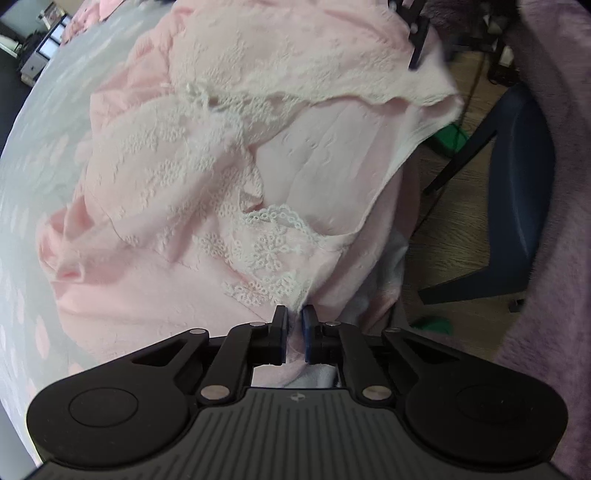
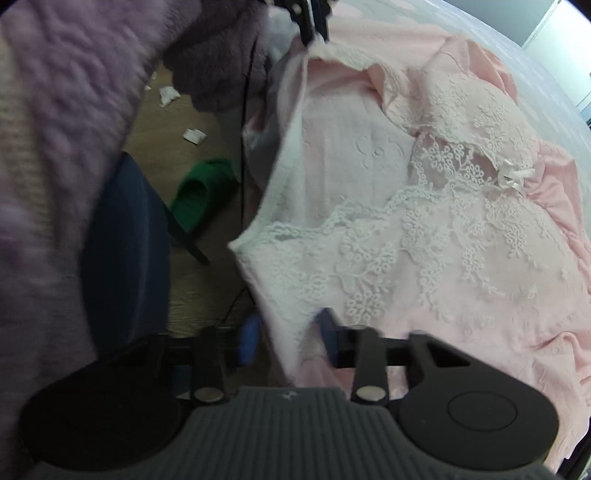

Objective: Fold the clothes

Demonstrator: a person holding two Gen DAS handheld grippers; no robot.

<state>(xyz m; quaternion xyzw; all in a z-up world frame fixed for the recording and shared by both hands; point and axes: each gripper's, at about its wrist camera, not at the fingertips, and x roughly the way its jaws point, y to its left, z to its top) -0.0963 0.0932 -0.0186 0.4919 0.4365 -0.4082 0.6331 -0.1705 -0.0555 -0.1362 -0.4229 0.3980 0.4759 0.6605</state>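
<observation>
A pink garment (image 1: 258, 166) with white lace trim lies crumpled on a bed. My left gripper (image 1: 294, 325) is shut on a fold of it near the lace patch. In the right wrist view the left gripper (image 2: 314, 26) shows at the top, pinching the garment's (image 2: 406, 221) far corner. My right gripper (image 2: 289, 336) is blurred. Its blue fingers (image 2: 251, 339) stand apart with the garment's white hem between them, the left pad clear of the cloth. In the left wrist view the right gripper (image 1: 424, 48) sits at the garment's top right corner.
The bed cover (image 1: 44, 166) is pale with pink spots. Beside the bed are a dark blue chair (image 2: 125, 251), a green slipper (image 2: 201, 195), a thin black cable and paper scraps (image 2: 194, 136) on the wooden floor. Fuzzy purple clothing (image 2: 55, 110) fills the left edge.
</observation>
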